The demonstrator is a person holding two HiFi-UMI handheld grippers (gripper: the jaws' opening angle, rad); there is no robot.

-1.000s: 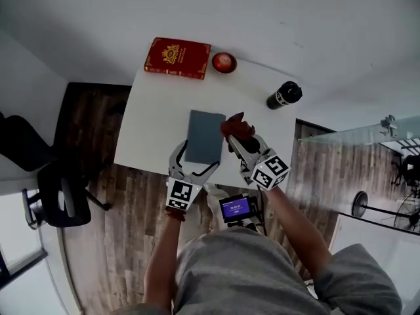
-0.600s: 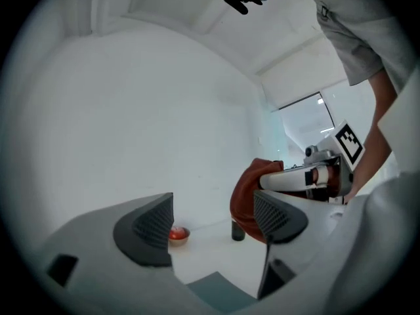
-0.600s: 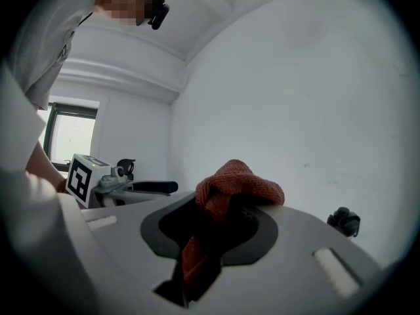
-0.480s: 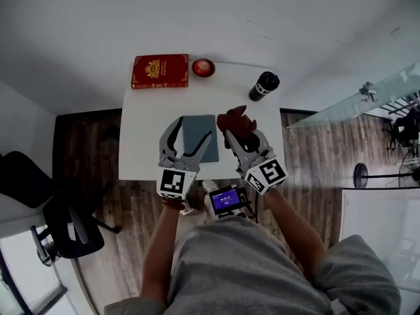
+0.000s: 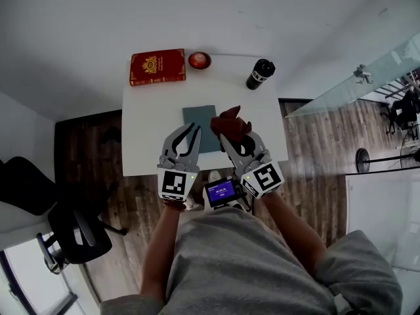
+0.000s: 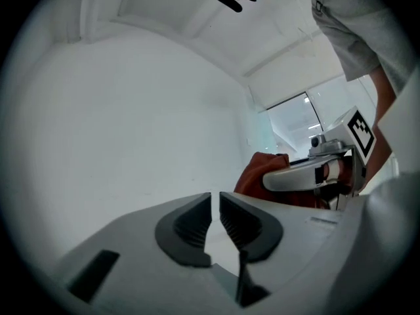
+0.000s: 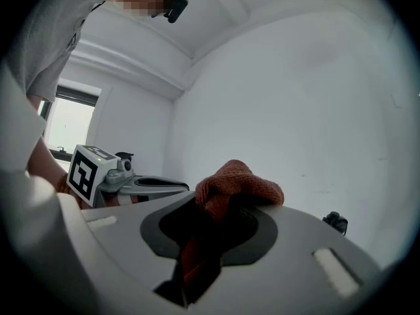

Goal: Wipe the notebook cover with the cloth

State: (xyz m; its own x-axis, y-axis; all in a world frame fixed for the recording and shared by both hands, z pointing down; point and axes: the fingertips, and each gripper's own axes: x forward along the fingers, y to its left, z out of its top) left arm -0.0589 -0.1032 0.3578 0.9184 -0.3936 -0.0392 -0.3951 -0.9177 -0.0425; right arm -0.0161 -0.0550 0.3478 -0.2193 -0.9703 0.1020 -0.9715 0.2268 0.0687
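Observation:
A grey-blue notebook (image 5: 199,125) lies flat in the middle of the white table (image 5: 147,143). My left gripper (image 5: 191,131) hovers above the notebook's left near part; its jaws have just been closing and now stand shut with nothing between them. In the left gripper view the left gripper (image 6: 215,205) points level at a white wall. My right gripper (image 5: 227,136) is shut on a rust-red cloth (image 5: 231,119), held in the air over the notebook's right edge. The right gripper view shows the cloth (image 7: 239,182) bunched between the pads of the right gripper (image 7: 216,210).
A red book (image 5: 157,66), a small red round object (image 5: 199,60) and a black bottle (image 5: 260,73) stand along the table's far edge. A black office chair (image 5: 72,231) is on the wood floor at left. A glass panel (image 5: 354,87) rises at right.
Both grippers have risen from the table. The left jaws, wide open at the notebook's near edge a second ago, have closed empty. The cloth stays in the right gripper.

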